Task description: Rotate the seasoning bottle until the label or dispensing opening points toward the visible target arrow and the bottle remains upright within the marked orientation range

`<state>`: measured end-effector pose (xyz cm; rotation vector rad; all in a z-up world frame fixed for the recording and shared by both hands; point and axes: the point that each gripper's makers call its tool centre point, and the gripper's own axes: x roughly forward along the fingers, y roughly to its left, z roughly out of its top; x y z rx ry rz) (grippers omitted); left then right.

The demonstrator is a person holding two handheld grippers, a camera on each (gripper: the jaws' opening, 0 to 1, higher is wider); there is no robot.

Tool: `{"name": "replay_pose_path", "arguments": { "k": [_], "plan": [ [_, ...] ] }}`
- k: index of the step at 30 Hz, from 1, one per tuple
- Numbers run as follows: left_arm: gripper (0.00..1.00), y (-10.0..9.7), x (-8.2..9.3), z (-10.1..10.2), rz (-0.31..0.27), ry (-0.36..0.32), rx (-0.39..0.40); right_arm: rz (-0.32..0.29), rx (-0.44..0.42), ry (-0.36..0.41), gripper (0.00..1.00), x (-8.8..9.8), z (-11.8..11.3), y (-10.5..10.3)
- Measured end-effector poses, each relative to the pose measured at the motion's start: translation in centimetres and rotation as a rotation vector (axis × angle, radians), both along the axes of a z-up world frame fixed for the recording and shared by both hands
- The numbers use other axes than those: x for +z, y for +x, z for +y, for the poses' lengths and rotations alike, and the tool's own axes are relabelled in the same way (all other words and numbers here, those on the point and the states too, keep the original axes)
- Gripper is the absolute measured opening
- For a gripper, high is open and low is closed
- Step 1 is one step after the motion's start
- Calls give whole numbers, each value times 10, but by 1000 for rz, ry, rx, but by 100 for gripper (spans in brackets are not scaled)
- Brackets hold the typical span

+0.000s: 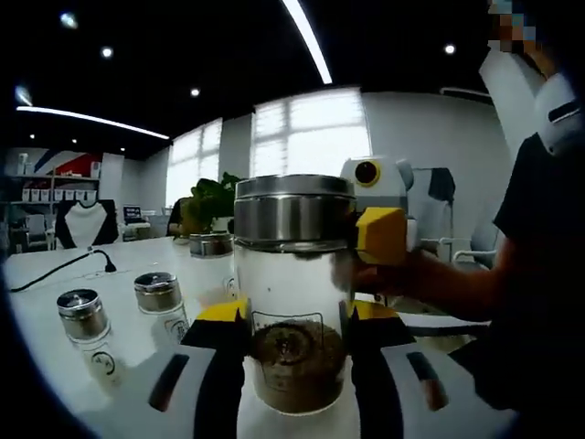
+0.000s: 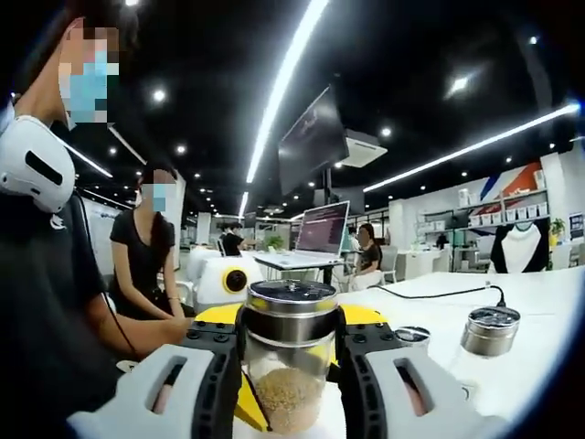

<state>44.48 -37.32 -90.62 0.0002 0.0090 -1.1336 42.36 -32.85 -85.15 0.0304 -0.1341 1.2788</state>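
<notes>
Fingers [image 1: 366,366] both sides of seasoning bottle [image 1: 294,293]

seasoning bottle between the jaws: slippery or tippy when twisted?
Probably slippery: the seasoning bottle has a smooth clear body and polished metal cap. Possibly top-heavy: the contents sit low. The left gripper and right gripper both flank it.

1. Black ceiling [image 2: 228,55] carries long light strips [image 2: 283,82] and small spotlights.
2. Large bright windows [image 1: 311,133] stand in a white wall.
3. White desk [image 2: 539,320]; shelves [image 1: 50,192] behind.
4. Hanging screen [image 2: 313,139] overhead.
</notes>
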Motion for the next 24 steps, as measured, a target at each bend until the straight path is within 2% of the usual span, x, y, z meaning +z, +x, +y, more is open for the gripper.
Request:
{"name": "replay_pose_path", "arguments": {
  "k": [1,4,8,9,12,15,16,19,24],
  "plan": [
    [46,3,-1,1,-6,7,20,-10,-25,-10,37,-1,-1,4],
    [46,19,-5,9,-45,71,144,-9,-95,-37,36,-4,0,15],
    [46,32,-7,16,-45,83,250,3,-178,-32,36,-5,4,27],
    [46,34,-8,17,-40,83,276,13,-204,-24,36,-5,5,30],
    [46,42,-12,20,-25,74,353,95,-292,12,36,-9,6,44],
    [46,47,-14,25,-38,71,414,116,-399,19,37,-12,5,52],
    [46,48,-14,26,-47,79,430,97,-420,7,37,-12,7,52],
    [46,49,-9,29,-81,73,475,-7,-473,-28,38,-8,13,49],
    [46,48,0,32,-125,53,522,-105,-516,-60,40,-3,16,48]
  ]
}}
